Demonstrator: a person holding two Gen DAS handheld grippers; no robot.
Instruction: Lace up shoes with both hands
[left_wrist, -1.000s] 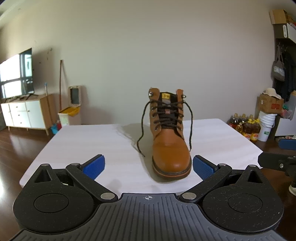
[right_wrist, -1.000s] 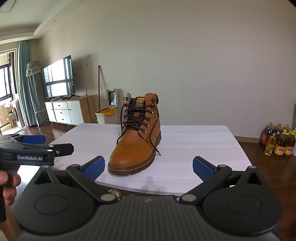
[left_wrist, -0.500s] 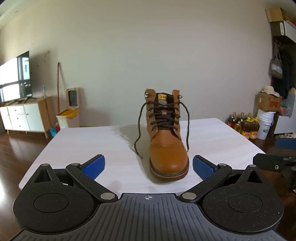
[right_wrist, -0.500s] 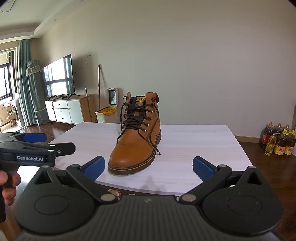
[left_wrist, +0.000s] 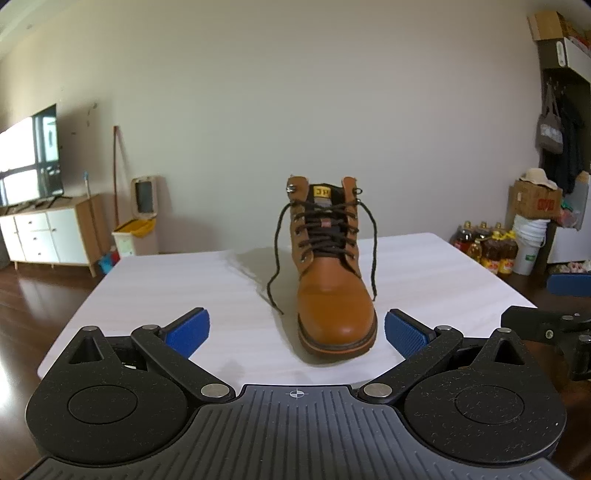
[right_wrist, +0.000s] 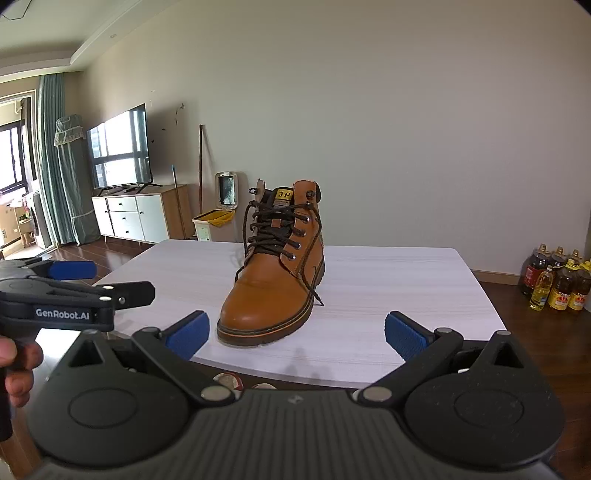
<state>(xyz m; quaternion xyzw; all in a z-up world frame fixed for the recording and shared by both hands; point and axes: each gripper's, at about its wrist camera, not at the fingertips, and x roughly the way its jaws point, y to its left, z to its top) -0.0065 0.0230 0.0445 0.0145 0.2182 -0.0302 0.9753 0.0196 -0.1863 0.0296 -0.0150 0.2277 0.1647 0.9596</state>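
Blue-padded and spread wide, the left gripper (left_wrist: 297, 328) hovers off the near edge of the white table (left_wrist: 166, 288), holding nothing. Past it, toward the middle of the table, stands the tan leather boot (left_wrist: 334, 280), upright, toe pointing at the near edge. Its dark lace (left_wrist: 327, 230) is crossed through the eyelets most of the way up, while two loose ends hang free: one (left_wrist: 275, 266) trails down the boot's left-hand side onto the table, the other (left_wrist: 373, 251) drops down the right-hand side. No bow or knot shows at the top. Furthest right, the right gripper (right_wrist: 297, 328) also stands agape and empty off the near edge. By my reckoning the loose ends are the matter in hand; each claw would need to close on its nearer end, a thin, limp target.
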